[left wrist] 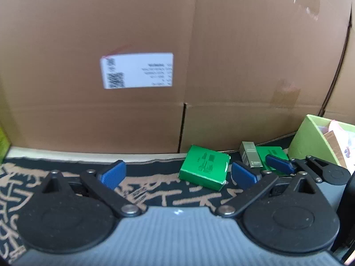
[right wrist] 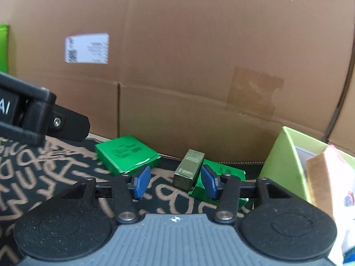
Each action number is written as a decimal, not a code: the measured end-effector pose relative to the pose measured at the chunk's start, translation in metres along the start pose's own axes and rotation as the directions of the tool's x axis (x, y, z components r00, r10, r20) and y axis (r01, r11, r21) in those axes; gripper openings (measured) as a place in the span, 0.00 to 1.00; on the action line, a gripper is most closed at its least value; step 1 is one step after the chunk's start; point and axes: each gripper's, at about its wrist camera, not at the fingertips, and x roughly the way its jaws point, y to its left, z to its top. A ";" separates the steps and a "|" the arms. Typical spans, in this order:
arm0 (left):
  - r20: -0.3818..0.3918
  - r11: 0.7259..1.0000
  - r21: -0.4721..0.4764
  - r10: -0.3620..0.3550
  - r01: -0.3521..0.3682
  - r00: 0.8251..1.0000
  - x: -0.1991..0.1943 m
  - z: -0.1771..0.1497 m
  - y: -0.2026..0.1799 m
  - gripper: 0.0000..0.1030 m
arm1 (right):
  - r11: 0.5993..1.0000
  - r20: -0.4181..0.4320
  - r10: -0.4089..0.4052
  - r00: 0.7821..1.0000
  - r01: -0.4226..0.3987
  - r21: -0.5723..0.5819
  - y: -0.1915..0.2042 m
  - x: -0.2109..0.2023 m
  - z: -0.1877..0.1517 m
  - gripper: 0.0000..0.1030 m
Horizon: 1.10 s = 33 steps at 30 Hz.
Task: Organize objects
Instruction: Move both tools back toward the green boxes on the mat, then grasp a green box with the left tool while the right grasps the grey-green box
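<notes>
A green flat box (left wrist: pixel 205 170) (right wrist: pixel 126 155) lies on the patterned mat. A second green box (left wrist: pixel 271 155) (right wrist: pixel 221 184) lies to its right, with a small olive-gold carton (left wrist: pixel 249 157) (right wrist: pixel 188 171) resting on its left part. My left gripper (left wrist: pixel 177 175) is open and empty, its right finger beside the first green box. My right gripper (right wrist: pixel 175 182) is open, its blue pads on either side of the gold carton and short of it; it also shows in the left wrist view (left wrist: pixel 279 164).
A light-green open bin (right wrist: pixel 286 161) (left wrist: pixel 310 141) holding paper items stands at the right. A large cardboard box (left wrist: pixel 155 44) (right wrist: pixel 199 55) with a white label walls off the back. The black mat with tan lettering (left wrist: pixel 155 190) covers the surface.
</notes>
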 end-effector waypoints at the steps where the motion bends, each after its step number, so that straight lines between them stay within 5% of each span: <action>1: -0.003 1.000 0.009 0.000 0.000 1.000 0.008 0.000 -0.002 1.00 | 1.000 -0.014 0.002 1.000 -0.002 0.005 -0.001 0.007 0.001 0.51; 3: -0.014 1.000 0.026 0.007 -0.006 1.000 0.022 0.000 -0.005 1.00 | 1.000 -0.020 0.012 1.000 -0.012 0.010 -0.003 0.015 0.001 0.28; 13: -0.082 0.999 0.045 -0.005 0.008 0.997 0.077 -0.002 -0.027 1.00 | 0.995 -0.042 0.101 0.994 -0.100 0.011 -0.009 -0.003 -0.010 0.23; 14: -0.096 0.999 0.049 -0.002 0.007 0.995 0.080 -0.002 -0.028 0.98 | 0.994 -0.062 0.113 0.992 -0.112 0.017 -0.010 -0.004 -0.013 0.15; 15: -0.110 0.999 0.049 -0.006 0.011 0.994 0.081 -0.003 -0.028 0.89 | 0.990 -0.081 0.138 0.987 -0.136 0.033 -0.012 -0.007 -0.017 0.07; 18: -0.110 0.995 0.099 -0.002 0.013 0.994 0.077 -0.008 -0.031 0.63 | 0.988 -0.073 0.149 0.986 -0.145 0.053 -0.015 -0.022 -0.022 0.07; 26: -0.154 0.994 0.108 0.008 0.009 0.988 0.028 -0.033 -0.026 0.59 | 0.981 -0.058 0.189 0.980 -0.186 0.053 -0.018 -0.049 -0.034 0.07; 33: -0.200 0.996 0.089 0.012 0.006 0.980 -0.021 -0.065 -0.004 0.59 | 0.990 0.016 0.138 0.990 -0.139 0.032 -0.009 -0.051 -0.025 0.48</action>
